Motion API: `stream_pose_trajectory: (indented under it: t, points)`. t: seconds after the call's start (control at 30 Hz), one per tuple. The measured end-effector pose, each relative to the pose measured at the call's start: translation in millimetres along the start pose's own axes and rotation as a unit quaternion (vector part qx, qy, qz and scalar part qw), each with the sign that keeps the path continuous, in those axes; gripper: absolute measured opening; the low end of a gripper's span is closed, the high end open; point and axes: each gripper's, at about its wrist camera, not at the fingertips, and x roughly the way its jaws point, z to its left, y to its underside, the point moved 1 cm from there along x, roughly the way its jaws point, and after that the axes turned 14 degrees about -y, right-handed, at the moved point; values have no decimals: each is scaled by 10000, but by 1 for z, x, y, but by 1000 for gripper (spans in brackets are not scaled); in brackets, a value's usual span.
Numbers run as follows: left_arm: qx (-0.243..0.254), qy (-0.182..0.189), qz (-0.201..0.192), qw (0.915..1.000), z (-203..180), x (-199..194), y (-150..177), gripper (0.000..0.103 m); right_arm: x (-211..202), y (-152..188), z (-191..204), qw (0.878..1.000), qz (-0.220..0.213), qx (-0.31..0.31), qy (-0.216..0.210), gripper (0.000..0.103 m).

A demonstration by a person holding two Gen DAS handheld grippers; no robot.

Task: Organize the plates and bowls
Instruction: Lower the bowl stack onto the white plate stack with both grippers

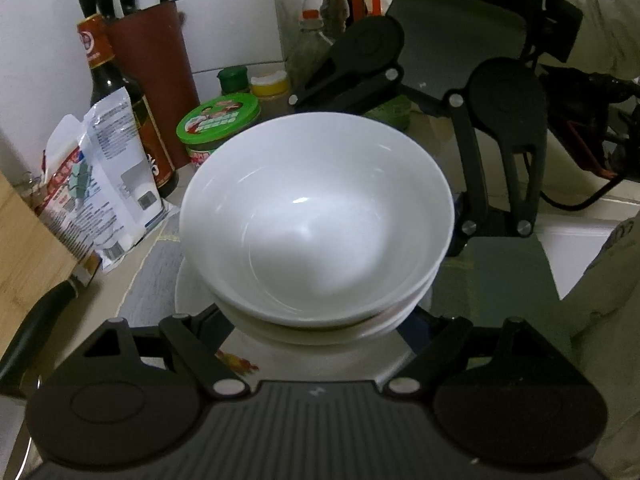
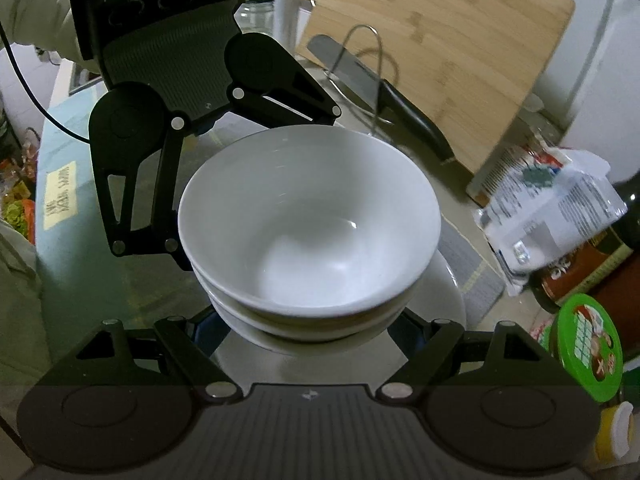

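Two white bowls (image 1: 316, 220) sit nested on a white plate (image 1: 188, 292) with a red print. The stack shows in the right wrist view too, the bowls (image 2: 308, 224) on the plate (image 2: 448, 292). My left gripper (image 1: 318, 320) has its fingers spread wide on either side of the lower bowl's base; the fingertips are hidden under the bowls. My right gripper (image 2: 310, 324) faces it from the opposite side, spread the same way. Each gripper appears in the other's view, the right gripper (image 1: 460, 152) and the left gripper (image 2: 168, 160). Contact with the bowls cannot be told.
A grey mat (image 1: 152, 280) lies under the plate. Behind stand a green-lidded jar (image 1: 218, 120), a sauce bottle (image 1: 116, 92), a knife block (image 1: 156, 60), seasoning packets (image 1: 96, 184) and plastic bottles (image 1: 320, 12). A wooden cutting board (image 2: 440, 60) and a black-handled knife (image 2: 400, 108) are close by.
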Motion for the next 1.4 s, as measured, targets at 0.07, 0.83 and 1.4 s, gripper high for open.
stream_pose_trajectory:
  t: [0.07,0.83,1.4]
  points:
    - [11,28,18,10000,2,7,-1,85,2,2,-6,10000,15,39,13,87]
    - [-14,131,267,9996,9,31,-2,85,14,15,-27,9995,36,314,-88,87]
    - [-114,96,253,9996,10,32,-2,86,16,14,-27,9994,31,333,-58,89]
